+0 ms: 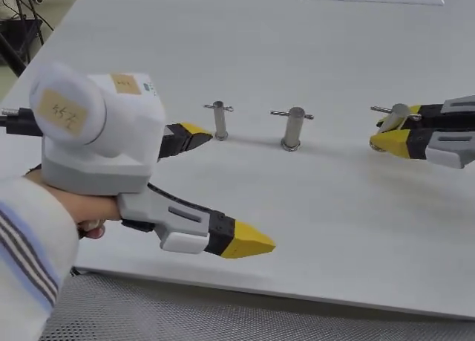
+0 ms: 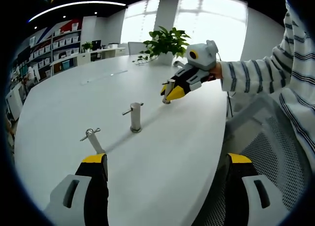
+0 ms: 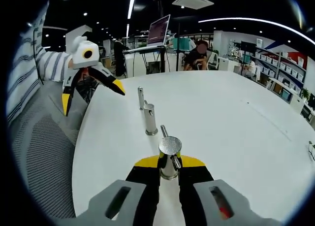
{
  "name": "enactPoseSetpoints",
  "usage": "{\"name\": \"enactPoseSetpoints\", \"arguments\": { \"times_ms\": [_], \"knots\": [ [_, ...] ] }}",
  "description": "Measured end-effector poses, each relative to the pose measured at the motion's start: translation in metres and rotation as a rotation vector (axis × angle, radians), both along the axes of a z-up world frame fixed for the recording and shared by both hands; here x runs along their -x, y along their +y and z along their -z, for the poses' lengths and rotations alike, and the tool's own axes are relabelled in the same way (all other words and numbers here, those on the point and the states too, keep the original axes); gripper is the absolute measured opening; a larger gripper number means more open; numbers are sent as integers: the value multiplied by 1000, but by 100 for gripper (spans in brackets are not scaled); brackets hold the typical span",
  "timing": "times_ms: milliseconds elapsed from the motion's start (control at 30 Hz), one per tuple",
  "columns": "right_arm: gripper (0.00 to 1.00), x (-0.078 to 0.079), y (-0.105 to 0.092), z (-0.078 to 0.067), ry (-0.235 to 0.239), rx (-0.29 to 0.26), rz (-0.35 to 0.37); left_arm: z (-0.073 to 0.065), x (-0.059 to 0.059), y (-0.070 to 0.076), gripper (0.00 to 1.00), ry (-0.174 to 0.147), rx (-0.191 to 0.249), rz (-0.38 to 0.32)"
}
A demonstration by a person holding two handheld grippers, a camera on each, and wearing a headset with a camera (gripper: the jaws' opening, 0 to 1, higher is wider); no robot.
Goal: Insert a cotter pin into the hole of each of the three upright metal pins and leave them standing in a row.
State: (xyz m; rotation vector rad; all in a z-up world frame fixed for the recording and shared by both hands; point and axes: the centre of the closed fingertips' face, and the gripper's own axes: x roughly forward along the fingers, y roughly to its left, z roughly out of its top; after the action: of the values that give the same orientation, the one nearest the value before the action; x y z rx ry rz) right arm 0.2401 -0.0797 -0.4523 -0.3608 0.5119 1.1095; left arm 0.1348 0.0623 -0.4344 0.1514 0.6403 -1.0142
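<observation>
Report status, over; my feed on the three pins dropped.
Left gripper open, beside left metal pin. Right gripper shut on right metal pin. Cotter pins in all three; middle metal pin upright. Nothing blocking.

The left gripper (image 1: pixel 228 190) and right gripper (image 1: pixel 380 131) are white with yellow-tipped jaws; the sleeve (image 1: pixel 30 241) is striped.

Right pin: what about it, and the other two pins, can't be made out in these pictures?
Right pin, head view: lower half hidden by the right gripper; whether its base touches the table is unclear.
Right pin, right gripper view: its head covers the hole.
Left pin, right gripper view: too small to show its cotter pin.
Left pin, left gripper view: base hidden by a jaw of the left gripper.
</observation>
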Motion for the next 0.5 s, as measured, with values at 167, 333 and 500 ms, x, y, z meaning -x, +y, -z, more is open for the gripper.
{"name": "enactPoseSetpoints", "arguments": {
  "times_ms": [167, 333, 500],
  "knots": [
    [8, 3, 3, 3, 7, -2, -12, 1, 1, 0, 99, 7, -4, 2],
    [8, 3, 3, 8, 10, 4, -22, 4, 3, 1, 99, 19, -13, 4],
    [8, 3, 3, 13, 22, 9, -27, 5, 3, 1, 99, 24, -17, 4]
  ]
}}
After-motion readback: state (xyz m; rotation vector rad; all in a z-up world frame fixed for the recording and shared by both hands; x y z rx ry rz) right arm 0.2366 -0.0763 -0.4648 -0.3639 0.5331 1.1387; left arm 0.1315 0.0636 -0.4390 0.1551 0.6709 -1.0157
